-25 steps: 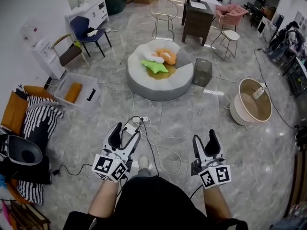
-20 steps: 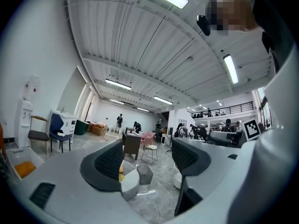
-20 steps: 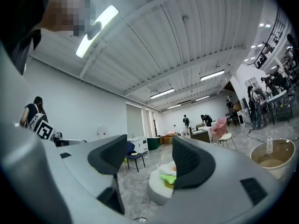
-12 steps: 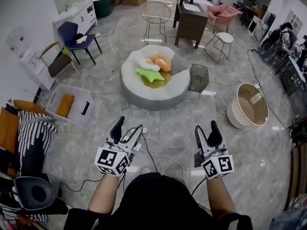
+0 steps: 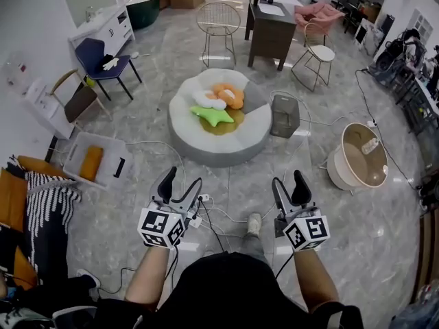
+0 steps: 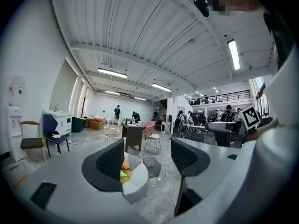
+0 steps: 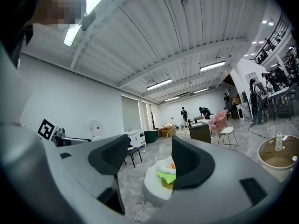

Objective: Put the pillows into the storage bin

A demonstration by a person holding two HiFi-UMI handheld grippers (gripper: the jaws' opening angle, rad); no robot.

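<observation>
Several pillows lie on a round grey pouf [image 5: 226, 142] ahead on the floor: a green star pillow [image 5: 214, 115], a white one [image 5: 208, 99] and an orange one [image 5: 231, 94]. A clear storage bin [image 5: 77, 149] holding an orange pillow [image 5: 90, 163] stands to the left. Both grippers are held low in front of me, well short of the pouf. My left gripper [image 5: 180, 184] [image 6: 147, 157] is open and empty. My right gripper [image 5: 289, 184] [image 7: 149, 160] is open and empty too. The pouf [image 6: 138, 185] [image 7: 152, 190] shows beyond the jaws in both gripper views.
Cables [image 5: 219, 211] trail over the floor just ahead of the grippers. A small grey wire basket [image 5: 285, 115] stands right of the pouf, and a round tub [image 5: 361, 157] farther right. Chairs [image 5: 103, 57] and a dark desk [image 5: 271, 29] stand behind. Striped cushions [image 5: 48, 204] lie at the left.
The view has advanced across the floor: the pouf, bin and tub have slid nearer in the head view. Both grippers travel along with it, jaws unchanged.
</observation>
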